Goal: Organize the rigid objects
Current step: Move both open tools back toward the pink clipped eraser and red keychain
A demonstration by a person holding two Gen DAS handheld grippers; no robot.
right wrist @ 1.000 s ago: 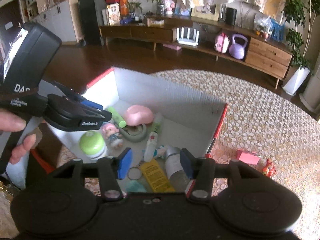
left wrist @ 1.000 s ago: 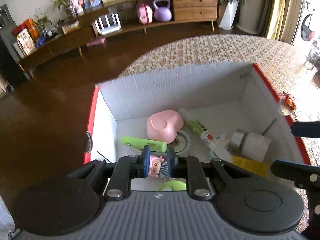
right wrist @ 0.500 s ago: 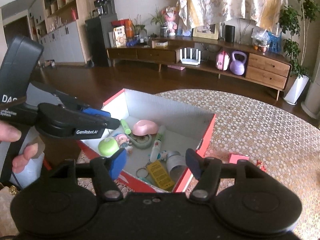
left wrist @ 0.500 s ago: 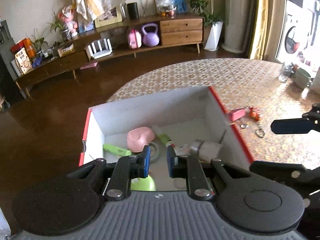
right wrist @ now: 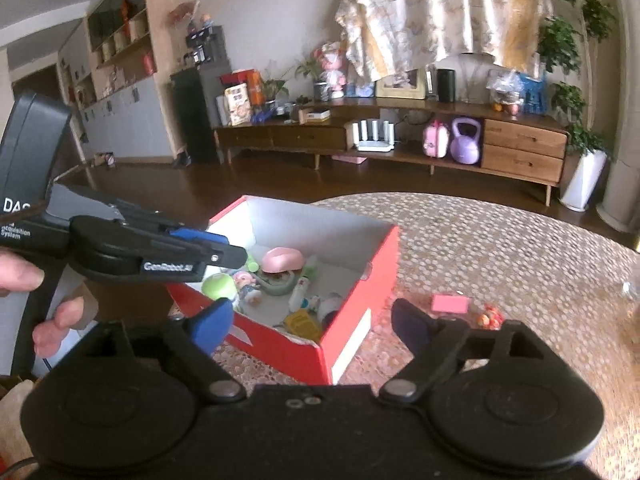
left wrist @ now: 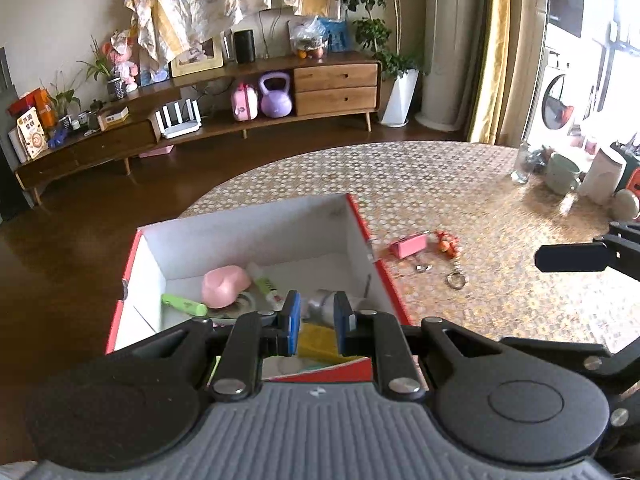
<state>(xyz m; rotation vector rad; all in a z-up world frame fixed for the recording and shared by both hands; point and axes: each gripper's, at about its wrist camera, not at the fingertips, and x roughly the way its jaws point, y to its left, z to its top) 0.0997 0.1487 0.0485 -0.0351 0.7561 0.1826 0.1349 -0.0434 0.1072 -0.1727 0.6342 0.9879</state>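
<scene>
A red shoebox (left wrist: 360,220) with a white inside stands on the patterned table (left wrist: 460,184). It holds a pink bowl (left wrist: 226,286), a green pen (left wrist: 184,305), a yellow packet (left wrist: 318,342), a silver roll (right wrist: 332,306), a green-capped jar (right wrist: 218,286) and a small doll (right wrist: 248,286). My left gripper (left wrist: 317,322) hovers over the box's near edge, shut with nothing between its blue pads. My right gripper (right wrist: 310,314) is nearer than the box's corner; its jaws are opening wide and hold nothing. Right of the box lie a pink block (left wrist: 410,245), an orange charm (left wrist: 446,240) and a key ring (left wrist: 456,280).
A glass (left wrist: 522,164), a green mug (left wrist: 562,172) and a white jug (left wrist: 602,176) stand at the table's far right. A person's hand (right wrist: 24,276) holds the left gripper's handle. The table's round edge drops to a dark wood floor (left wrist: 80,240) behind the box.
Both grippers have drawn back and up from the box, so more of the table shows. The right jaws have spread wider. The doll no longer shows between the left pads.
</scene>
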